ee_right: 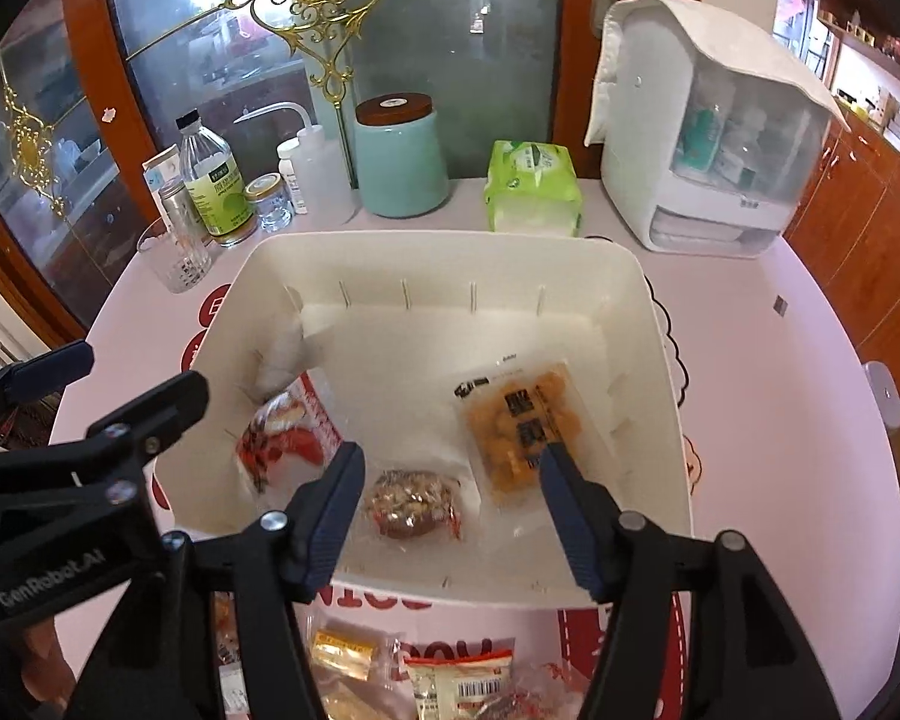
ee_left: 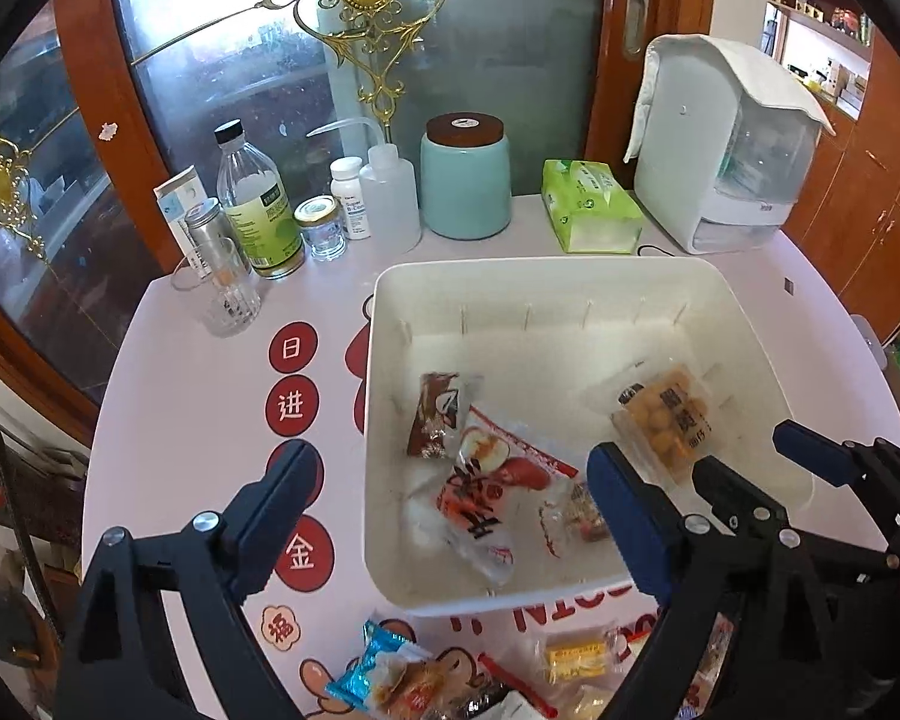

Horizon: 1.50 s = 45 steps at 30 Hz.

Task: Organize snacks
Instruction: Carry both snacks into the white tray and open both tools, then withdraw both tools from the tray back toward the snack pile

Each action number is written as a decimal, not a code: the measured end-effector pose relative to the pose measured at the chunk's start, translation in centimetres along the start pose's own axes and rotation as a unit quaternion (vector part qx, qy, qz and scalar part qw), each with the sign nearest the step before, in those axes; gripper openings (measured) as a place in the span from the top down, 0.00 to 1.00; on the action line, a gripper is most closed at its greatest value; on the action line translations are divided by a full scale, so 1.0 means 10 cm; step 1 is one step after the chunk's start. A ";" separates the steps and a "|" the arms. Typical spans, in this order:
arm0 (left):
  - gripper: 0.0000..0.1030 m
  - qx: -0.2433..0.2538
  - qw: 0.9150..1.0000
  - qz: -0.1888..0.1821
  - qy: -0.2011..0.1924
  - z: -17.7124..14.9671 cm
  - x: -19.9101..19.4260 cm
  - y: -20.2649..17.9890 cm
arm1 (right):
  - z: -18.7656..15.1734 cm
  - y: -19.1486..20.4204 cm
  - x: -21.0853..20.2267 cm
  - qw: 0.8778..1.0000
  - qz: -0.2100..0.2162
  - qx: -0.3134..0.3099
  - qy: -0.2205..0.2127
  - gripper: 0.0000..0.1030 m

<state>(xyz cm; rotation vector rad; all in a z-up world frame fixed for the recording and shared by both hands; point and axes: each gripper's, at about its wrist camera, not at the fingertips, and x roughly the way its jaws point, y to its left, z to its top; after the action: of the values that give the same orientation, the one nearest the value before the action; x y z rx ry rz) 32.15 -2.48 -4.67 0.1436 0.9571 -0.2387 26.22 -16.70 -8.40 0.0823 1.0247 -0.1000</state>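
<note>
Here the pink tabletop carries everything, with red round characters printed along its left side. Largest on it is the white bin, open-topped, standing in the middle with slotted inner walls. Behind it to the right stands a white storage cabinet with a cloth draped over its top, and beside that a green tissue pack and a teal jar with a brown lid. Further left along the back edge are a squeeze bottle, a clear bottle with a green label and a cut-glass tumbler.

Inside the bin lie four snacks: a yellow snack packet toward the right wall, a red-and-white packet near the middle, a brown wrapper just touching its upper end, and a small round nut snack near the front wall. More loose snacks lie on the tabletop in front of the bin, close to the cameras.

The left tongs are spread wide and hold nothing, one finger over the tabletop left of the bin, the other over the bin's front right part. The right tongs are likewise spread and empty, above the bin's front area, with the nut snack seen between the fingers and the yellow packet beside the right finger.
</note>
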 end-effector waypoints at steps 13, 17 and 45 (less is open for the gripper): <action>0.12 0.007 0.999 -0.019 -0.029 -0.25 -0.61 0.07 | -0.35 -0.09 -0.55 1.000 0.011 -0.008 -0.028 0.40; 0.12 0.011 0.999 -0.029 -0.035 -0.34 -0.78 0.07 | -0.50 -0.15 -0.75 0.999 0.009 -0.012 -0.035 0.40; 0.11 0.040 0.997 -0.070 -0.022 -1.25 -1.32 0.14 | -1.54 -0.16 -1.35 0.999 0.033 -0.022 -0.023 0.41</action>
<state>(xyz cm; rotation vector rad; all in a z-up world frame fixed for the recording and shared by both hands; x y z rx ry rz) 15.38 3.49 -0.93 0.1440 0.9145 -0.4071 5.99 -15.92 -4.82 0.0744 0.9769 -0.0193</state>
